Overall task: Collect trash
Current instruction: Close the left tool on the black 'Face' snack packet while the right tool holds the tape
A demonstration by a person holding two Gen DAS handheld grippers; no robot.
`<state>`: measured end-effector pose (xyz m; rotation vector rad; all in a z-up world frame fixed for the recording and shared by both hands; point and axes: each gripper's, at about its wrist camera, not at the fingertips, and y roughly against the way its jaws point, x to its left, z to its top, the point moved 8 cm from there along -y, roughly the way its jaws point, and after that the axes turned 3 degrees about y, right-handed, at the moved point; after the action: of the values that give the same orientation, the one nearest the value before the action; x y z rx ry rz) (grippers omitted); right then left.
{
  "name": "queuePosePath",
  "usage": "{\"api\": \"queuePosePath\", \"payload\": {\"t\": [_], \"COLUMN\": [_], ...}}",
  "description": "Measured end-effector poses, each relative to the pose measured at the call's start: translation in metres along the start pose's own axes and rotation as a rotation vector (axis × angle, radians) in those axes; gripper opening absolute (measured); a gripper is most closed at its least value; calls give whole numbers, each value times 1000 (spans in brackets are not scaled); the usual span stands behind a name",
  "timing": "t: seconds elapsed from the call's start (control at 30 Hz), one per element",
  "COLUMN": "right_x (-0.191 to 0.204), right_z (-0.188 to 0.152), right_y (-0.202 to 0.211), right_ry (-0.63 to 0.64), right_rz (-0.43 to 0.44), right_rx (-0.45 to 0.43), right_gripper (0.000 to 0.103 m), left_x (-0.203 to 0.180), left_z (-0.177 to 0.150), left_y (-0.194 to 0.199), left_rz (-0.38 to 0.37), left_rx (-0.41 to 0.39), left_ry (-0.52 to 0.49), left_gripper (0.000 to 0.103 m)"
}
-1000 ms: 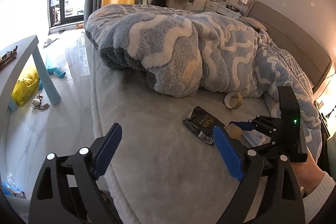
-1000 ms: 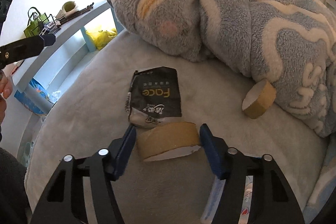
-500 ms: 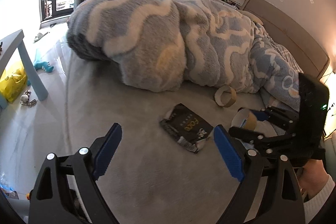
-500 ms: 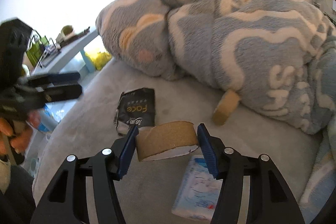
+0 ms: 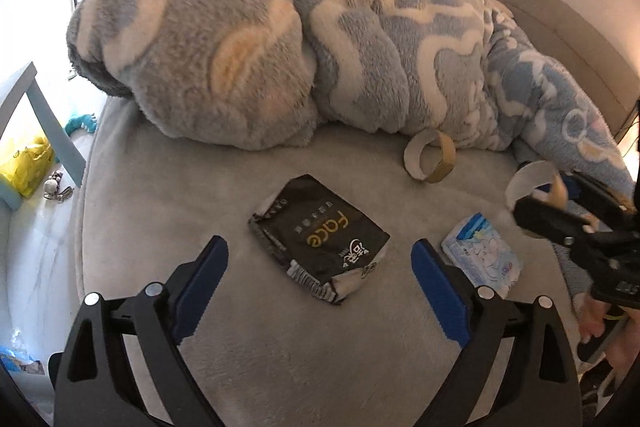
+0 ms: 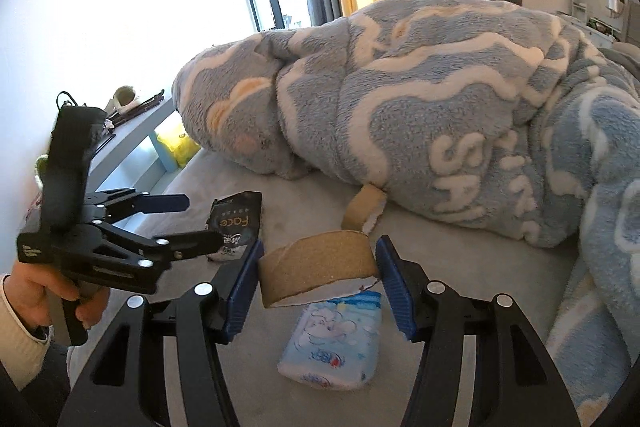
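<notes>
My right gripper (image 6: pixel 318 277) is clenched on a cardboard tape roll (image 6: pixel 316 263), my left gripper (image 5: pixel 320 285) spread wide just short of the black wrapper (image 5: pixel 320 237) on the bed (image 5: pixel 200 195), likely my next grasp.

Blue, grey and tan on the bed

Black wrapper (image 5: pixel 320 241) with gold lettering between blue-padded fingers (image 5: pixel 202 283); tan cardboard ring (image 6: pixel 318 267) between the other pair; blue-and-cream wavy blanket (image 5: pixel 360 47) beyond; grey sheet (image 5: pixel 192 187) beneath.
</notes>
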<state>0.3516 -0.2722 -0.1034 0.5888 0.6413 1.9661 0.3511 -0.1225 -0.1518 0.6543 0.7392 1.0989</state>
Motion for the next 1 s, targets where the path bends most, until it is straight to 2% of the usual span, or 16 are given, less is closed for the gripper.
{"api": "queuePosePath", "payload": {"t": [0.33,0.6,0.77,1.0], "right_x": [-17,-28,-29,-33], "right_z": [-8,-16,-18,-20], "right_y": [15,25,28,30], "right_ry": [-27,-42,-44,-49], "right_rz": [-11,-10,-6,-5], "right_rx": [-14,-17,-16,-16], "right_gripper": [59,59,59,59], "left_x": [-11,-23,-31,-37], "left_z": [-1,7,8,5], "left_y": [-25,-41,-51,-62], "left_rz": [42,71,91,126], "left_rx": [48,36,32,42], "left_ry": [45,67,47,15], "left_gripper": [95,95,95,79]}}
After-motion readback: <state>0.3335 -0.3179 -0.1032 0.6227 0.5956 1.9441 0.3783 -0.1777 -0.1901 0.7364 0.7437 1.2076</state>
